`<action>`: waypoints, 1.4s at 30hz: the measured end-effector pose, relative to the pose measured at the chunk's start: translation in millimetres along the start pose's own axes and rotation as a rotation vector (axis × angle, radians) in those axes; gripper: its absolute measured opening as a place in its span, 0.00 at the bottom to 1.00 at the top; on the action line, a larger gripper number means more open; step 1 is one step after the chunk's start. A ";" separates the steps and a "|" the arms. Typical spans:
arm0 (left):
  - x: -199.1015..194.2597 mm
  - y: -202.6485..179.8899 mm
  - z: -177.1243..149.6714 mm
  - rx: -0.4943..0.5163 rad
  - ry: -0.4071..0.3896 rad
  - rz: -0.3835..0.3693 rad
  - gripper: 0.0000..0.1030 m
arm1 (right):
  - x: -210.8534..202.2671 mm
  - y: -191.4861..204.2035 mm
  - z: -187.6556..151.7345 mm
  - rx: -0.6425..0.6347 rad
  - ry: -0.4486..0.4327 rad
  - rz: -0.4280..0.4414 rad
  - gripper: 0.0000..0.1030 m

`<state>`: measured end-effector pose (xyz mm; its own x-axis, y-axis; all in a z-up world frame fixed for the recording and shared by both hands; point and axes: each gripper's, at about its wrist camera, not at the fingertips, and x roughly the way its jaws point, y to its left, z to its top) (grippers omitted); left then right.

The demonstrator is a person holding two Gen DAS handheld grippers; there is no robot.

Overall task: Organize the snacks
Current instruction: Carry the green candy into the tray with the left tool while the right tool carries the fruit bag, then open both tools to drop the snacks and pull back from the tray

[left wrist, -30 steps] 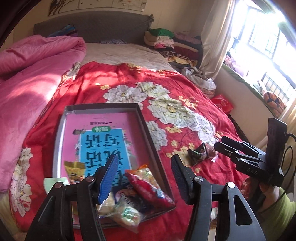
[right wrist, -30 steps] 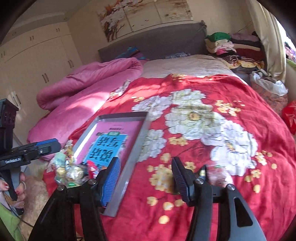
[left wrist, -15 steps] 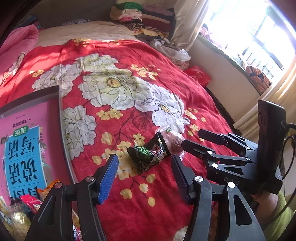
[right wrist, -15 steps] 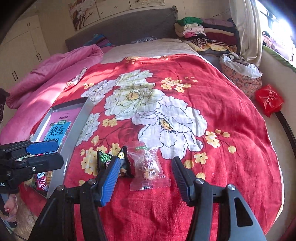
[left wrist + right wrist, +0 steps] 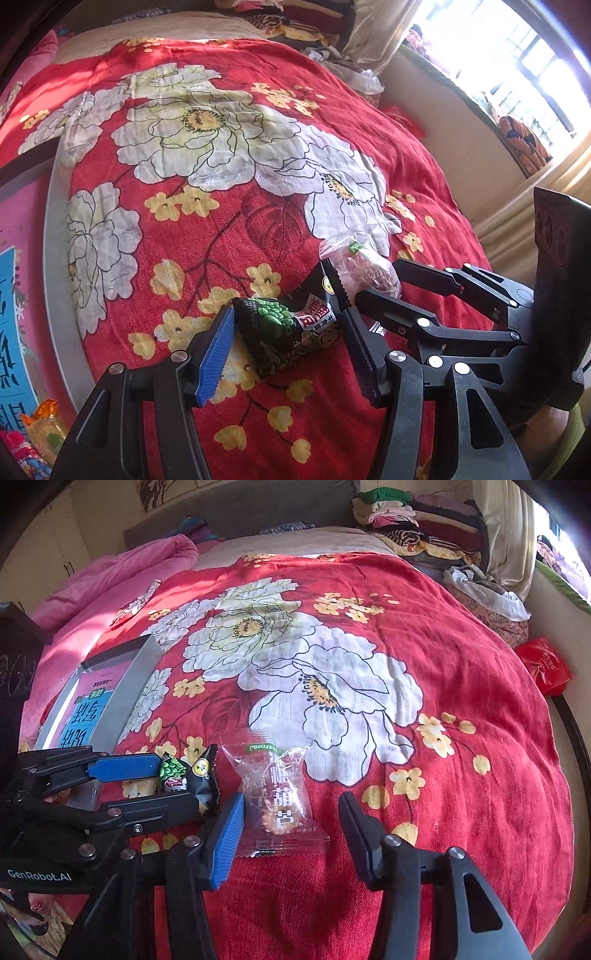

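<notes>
Two snack packets lie side by side on the red flowered blanket [image 5: 461,701]. The green and black packet [image 5: 291,328] lies between the fingers of my left gripper [image 5: 288,350], which is open and low over it; the pads do not clearly press on it. The clear candy packet [image 5: 280,797] lies between the fingers of my right gripper [image 5: 291,830], whose jaws are closing with a gap still showing on both sides. In the right wrist view the left gripper [image 5: 162,786] straddles the green packet [image 5: 177,771]. A metal tray [image 5: 55,258] lies to the left.
The tray [image 5: 136,679] holds a pink and blue book, with several snacks [image 5: 44,435] at its near end. A pink quilt [image 5: 110,583] lies at the left. Folded clothes [image 5: 406,513] are stacked by the headboard, and a red bag [image 5: 546,668] sits beside the bed on the right.
Both grippers have swung right from the tray and dropped low over the two loose packets. The right jaws have narrowed a little around the clear packet.
</notes>
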<state>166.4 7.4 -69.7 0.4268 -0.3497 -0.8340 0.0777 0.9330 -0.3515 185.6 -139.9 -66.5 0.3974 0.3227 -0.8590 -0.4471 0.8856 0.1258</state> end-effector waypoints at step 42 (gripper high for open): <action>-212.9 155.1 -141.6 -0.321 -0.291 0.330 0.35 | -22.9 243.2 -18.6 -0.368 -0.026 0.432 0.36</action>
<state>-40.0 214.4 -6.9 0.6172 0.0379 -0.7859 -0.3623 0.9004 -0.2411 52.9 61.8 -25.5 0.1336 0.6420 -0.7550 -0.8217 0.4977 0.2778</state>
